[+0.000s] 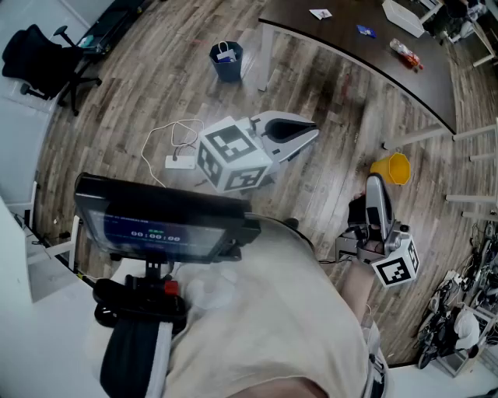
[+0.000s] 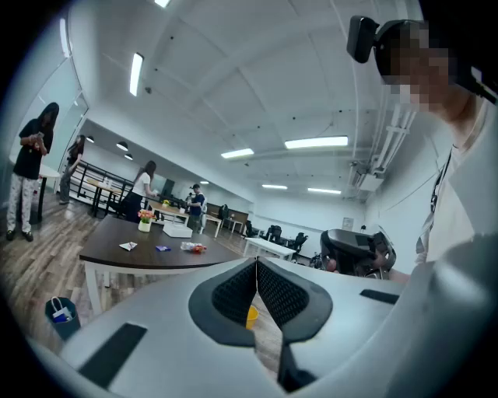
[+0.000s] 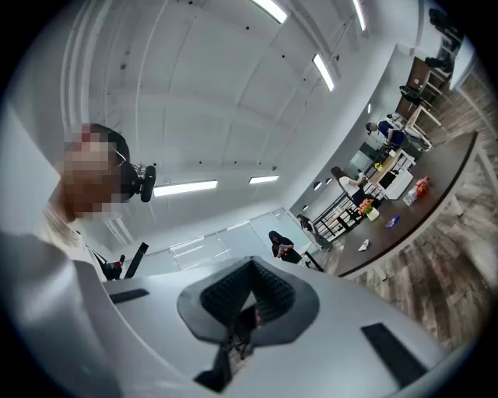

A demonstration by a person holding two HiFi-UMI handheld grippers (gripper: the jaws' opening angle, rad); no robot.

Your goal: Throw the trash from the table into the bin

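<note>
Left gripper [image 1: 310, 130]: jaws clenched pad to pad, nothing between them, held out over bare wooden floor [image 1: 327, 194]. Right gripper [image 1: 375, 182]: likewise shut and empty, its own view showing the ridged pads meeting at the tips, carried low at the person's right side. Neither tool touches any object. Directly ahead of the right gripper a yellow bucket [image 1: 391, 168] stands on the floor, near a table leg. To the left of the left gripper lies a white power strip [image 1: 180, 162] with a looped cable. Between both tools and the table [image 1: 350, 66] the boards are open. The table's curved front edge runs from upper centre to the right side of the head view. The trash lies on the table well back from that edge: a white paper scrap [image 1: 320, 13], a blue wrapper [image 1: 366, 32] and a red wrapper [image 1: 406, 53], spaced apart in a row, with a white box [image 1: 403, 16] behind them. The blue bin [image 1: 226, 61] stands on the floor off the table's left end, near its leg but clear of it, with open floor on its near side. A black office chair [image 1: 47, 53] sits at the far left, well apart from the bin.
</note>
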